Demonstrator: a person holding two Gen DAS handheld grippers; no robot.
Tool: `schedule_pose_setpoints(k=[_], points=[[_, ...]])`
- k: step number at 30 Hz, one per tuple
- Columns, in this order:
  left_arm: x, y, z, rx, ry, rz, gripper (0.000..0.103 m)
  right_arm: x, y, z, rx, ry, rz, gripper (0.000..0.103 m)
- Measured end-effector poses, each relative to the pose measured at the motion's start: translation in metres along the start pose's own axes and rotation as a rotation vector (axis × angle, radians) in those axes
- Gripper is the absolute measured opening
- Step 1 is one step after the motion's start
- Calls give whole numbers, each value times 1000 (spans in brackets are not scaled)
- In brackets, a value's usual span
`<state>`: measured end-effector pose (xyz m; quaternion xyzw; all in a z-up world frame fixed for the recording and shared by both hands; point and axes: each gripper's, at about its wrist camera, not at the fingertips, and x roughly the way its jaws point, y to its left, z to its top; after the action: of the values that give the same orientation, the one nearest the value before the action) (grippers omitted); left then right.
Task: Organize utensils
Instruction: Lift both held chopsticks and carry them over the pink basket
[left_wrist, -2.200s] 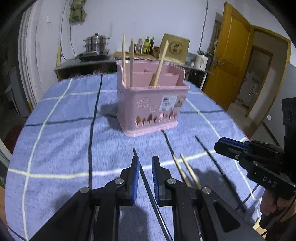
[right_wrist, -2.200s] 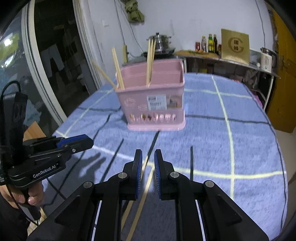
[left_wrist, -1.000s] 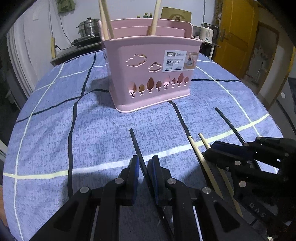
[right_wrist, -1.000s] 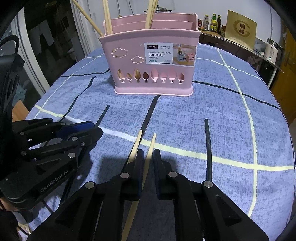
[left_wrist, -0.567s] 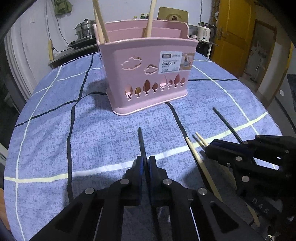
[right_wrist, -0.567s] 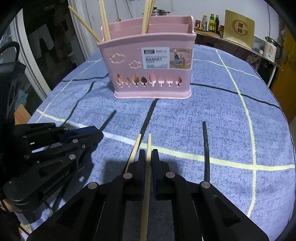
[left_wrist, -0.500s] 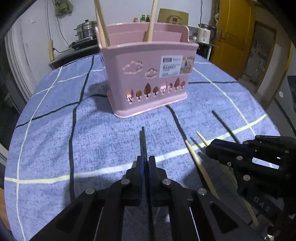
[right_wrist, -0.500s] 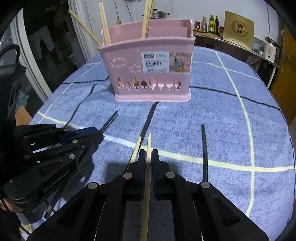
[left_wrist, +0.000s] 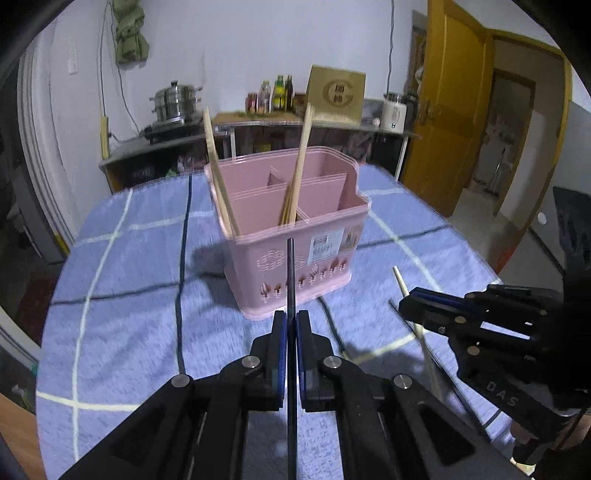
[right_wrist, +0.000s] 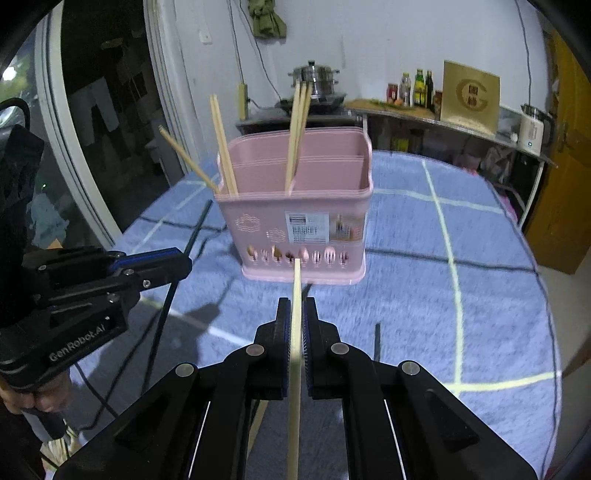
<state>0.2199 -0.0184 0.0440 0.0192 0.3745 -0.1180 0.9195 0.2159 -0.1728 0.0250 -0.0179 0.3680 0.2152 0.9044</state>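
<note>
The left gripper (left_wrist: 290, 332) has its fingers clamped on a black chopstick (left_wrist: 290, 273), lifted clear of the blue checked counter (left_wrist: 122, 325) and pointing at the pink utensil basket (left_wrist: 295, 236). The right gripper (right_wrist: 294, 325) pinches a wooden chopstick (right_wrist: 296, 295) likewise. One black chopstick (right_wrist: 377, 341) lies on the cloth beside the right gripper.

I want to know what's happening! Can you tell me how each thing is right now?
left gripper: shut on black chopstick.
right gripper: shut on wooden chopstick.
pink basket: upright on the table, wooden chopsticks standing inside.
other black chopstick: lying on the blue tablecloth.
</note>
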Motion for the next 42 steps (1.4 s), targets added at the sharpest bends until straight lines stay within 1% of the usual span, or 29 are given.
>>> schedule_pose_setpoints(k=[4,8,13,21,30,38,42], points=[[-26,-1,16,9,-63,-5,4,-18,3,14,-14,-55,-3,6],[-45,-3,28,16,-109,-11,4,-33,6,24,-19,-106,-4,6],[-63,-4,31,20,-150,-29,4,-46,9,26,-23,-145,-5,6],[-64,-9,23,15,-140,-38,4,-43,8,20,-22,-134,-8,6],[-64,-9,25,14,-136,-37,4,-50,5,21,-21,-143,-15,6],[-69,-3,35,9,-149,-57,4,-60,4,30,-20,-178,-16,6],[-78,2,47,-2,-165,-69,4,-66,4,42,-23,-208,-19,6]])
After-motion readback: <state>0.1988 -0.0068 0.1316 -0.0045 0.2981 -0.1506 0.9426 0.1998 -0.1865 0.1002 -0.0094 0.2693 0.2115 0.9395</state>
